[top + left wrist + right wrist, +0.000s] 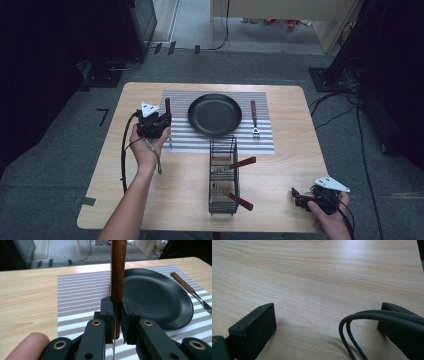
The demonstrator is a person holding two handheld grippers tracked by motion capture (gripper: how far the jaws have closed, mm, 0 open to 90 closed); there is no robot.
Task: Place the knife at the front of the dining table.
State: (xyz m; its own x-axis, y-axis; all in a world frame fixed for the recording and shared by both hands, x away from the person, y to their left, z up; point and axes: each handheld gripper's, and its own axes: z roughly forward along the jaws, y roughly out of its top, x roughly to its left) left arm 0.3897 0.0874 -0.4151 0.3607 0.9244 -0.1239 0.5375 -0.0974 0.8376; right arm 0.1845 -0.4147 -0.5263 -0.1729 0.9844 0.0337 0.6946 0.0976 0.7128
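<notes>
Knife (118,270), wooden-handled, is clamped between the jaws of the left gripper (116,315), which are closed on its handle. Its handle rises past the jaws and its thin blade runs down between them. In the high view the left gripper (152,124) holds it over the left edge of the striped placemat (180,142), just beside the black pan (214,114). The right gripper (324,322) rests near the table's (280,170) lower right corner with jaws spread wide and nothing between them.
</notes>
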